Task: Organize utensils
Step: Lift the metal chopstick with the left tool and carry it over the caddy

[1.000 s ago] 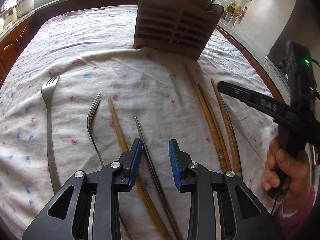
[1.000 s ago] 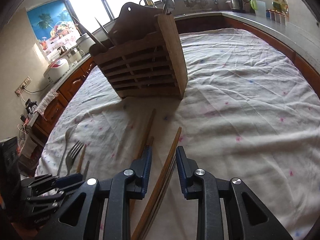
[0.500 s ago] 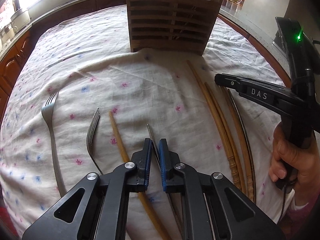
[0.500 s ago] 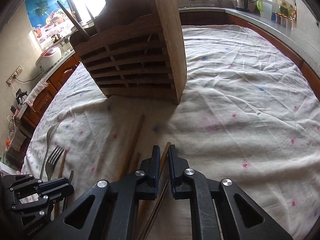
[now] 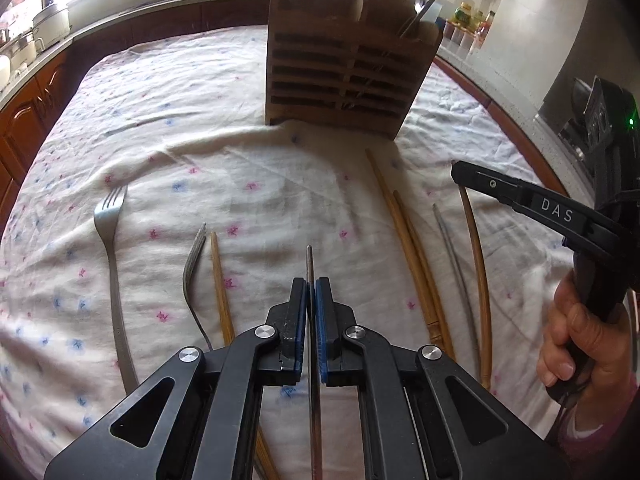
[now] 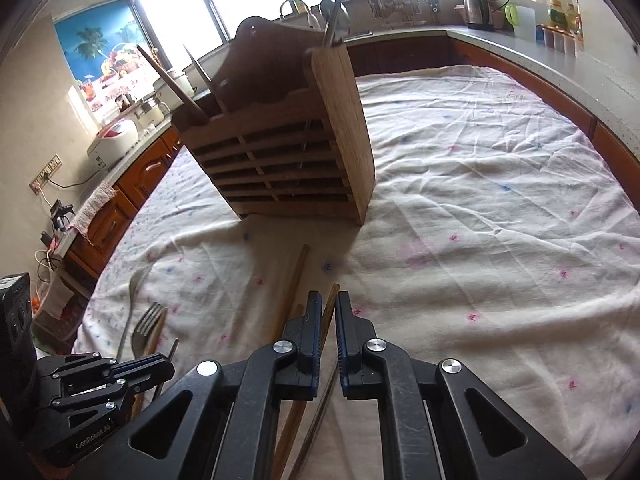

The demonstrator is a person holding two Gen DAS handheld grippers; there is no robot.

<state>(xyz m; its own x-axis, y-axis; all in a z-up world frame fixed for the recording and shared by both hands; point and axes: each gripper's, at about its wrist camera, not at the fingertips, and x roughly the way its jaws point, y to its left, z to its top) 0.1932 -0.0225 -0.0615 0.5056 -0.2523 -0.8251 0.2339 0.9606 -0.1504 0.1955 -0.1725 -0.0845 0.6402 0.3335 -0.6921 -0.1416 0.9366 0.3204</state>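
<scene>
Your cloth-covered counter (image 5: 168,136)
You see forks (image 5: 114,264), wooden chopsticks (image 5: 408,248) and a slatted wooden holder (image 5: 344,76) on it.

Left claw (image 5: 311,304), wide apart a second ago, closed onto the metal chopstick (image 5: 309,260) and lifted it; its tip now stood clear of the cloth. Right claw (image 6: 328,320) likewise closed on a wooden chopstick (image 6: 330,300) and raised it, exposing a second metal chopstick (image 5: 452,256) beneath.
</scene>
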